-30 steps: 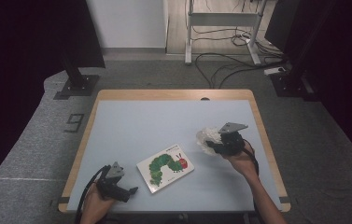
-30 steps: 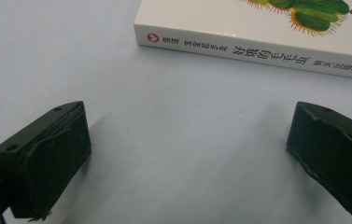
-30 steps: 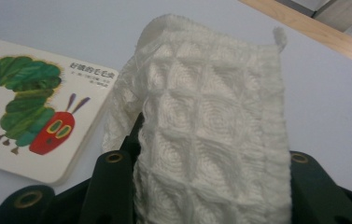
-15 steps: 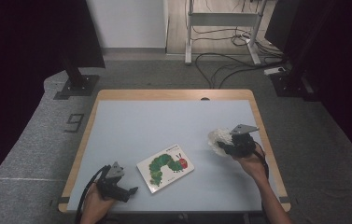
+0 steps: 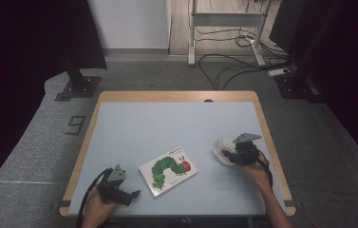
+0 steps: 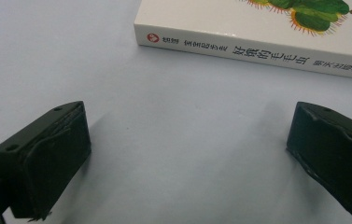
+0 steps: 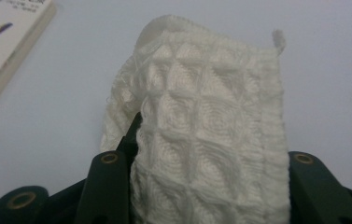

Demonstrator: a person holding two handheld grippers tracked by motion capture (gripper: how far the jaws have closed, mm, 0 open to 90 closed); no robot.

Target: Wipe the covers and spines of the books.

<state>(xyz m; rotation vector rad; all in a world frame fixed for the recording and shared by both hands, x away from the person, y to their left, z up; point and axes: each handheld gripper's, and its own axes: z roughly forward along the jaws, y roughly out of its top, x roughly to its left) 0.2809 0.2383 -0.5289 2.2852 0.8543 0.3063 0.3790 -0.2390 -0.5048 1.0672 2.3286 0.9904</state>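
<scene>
From the high view, I see my right gripper (image 5: 236, 153) at the right of the frame, low on the pale blue tabletop (image 5: 167, 123), with a white waffle cloth (image 5: 221, 148) bunched at its front end. My left gripper (image 5: 128, 194) sits in the lower left of the frame, near the tabletop's near edge, pointing toward the picture book (image 5: 168, 170), which lies flat in the lower centre with a green caterpillar on its cover. The cloth and the book are well apart.

In the left gripper view, I have the fingers (image 6: 47, 158) spread wide, one at the lower left and one at the lower right of the frame, with bare tabletop (image 6: 178, 140) between them. The book's (image 6: 257, 32) white spine runs across the top of the frame, just beyond the fingertips and not touched.

In the right gripper view, my fingers (image 7: 106, 186) pinch the waffle cloth (image 7: 211, 121), which fills the centre of the frame and stands up between them. A corner of the book (image 7: 5, 51) shows at the upper left.
</scene>
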